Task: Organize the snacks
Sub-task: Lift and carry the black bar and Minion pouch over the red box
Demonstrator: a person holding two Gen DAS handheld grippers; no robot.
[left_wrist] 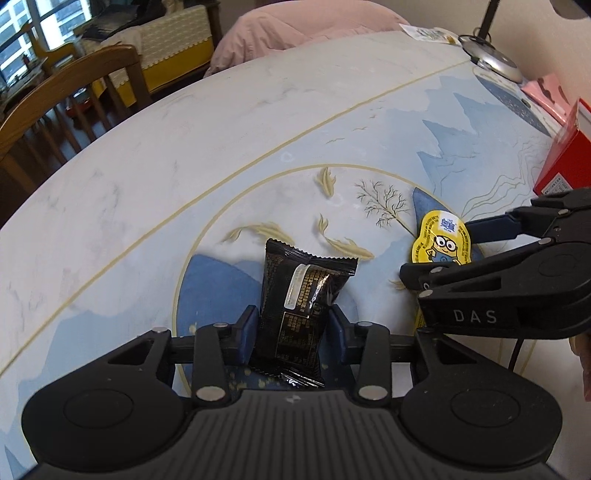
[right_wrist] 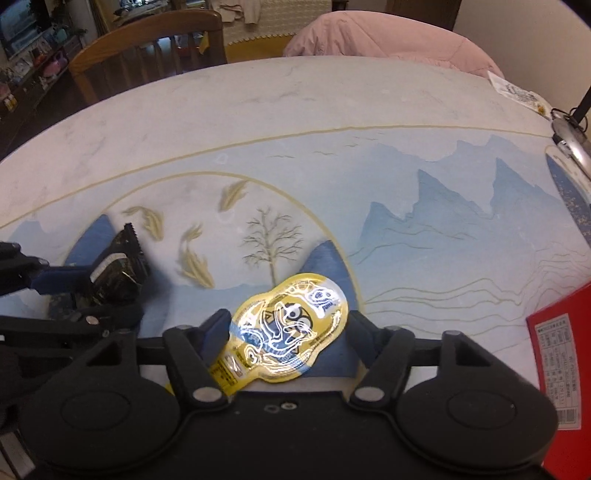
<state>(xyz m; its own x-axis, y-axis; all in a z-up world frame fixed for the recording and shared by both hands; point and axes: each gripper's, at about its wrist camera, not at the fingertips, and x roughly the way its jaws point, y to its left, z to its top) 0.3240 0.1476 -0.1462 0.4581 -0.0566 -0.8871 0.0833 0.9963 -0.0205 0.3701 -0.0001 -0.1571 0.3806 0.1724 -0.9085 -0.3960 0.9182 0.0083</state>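
A black snack packet [left_wrist: 295, 306] lies on the painted round table [left_wrist: 184, 147], and my left gripper [left_wrist: 291, 332] points down over it with its blue pads against both sides of the packet. The right wrist view shows this same black packet [right_wrist: 118, 269] at the left, in the left gripper [right_wrist: 110, 291]. To its right lies a yellow cartoon snack pack [left_wrist: 443, 240]. My right gripper [right_wrist: 286, 328] straddles the yellow pack [right_wrist: 291, 325], a pad touching each edge. The right gripper [left_wrist: 439, 251] reaches in from the right edge of the left wrist view.
A red box [right_wrist: 561, 369] stands at the table's right edge. Another snack packet [left_wrist: 428, 35] and a lamp base [left_wrist: 495, 61] sit at the far right rim. A wooden chair [left_wrist: 74, 92] and a pink quilt [left_wrist: 306, 26] lie beyond the far table edge.
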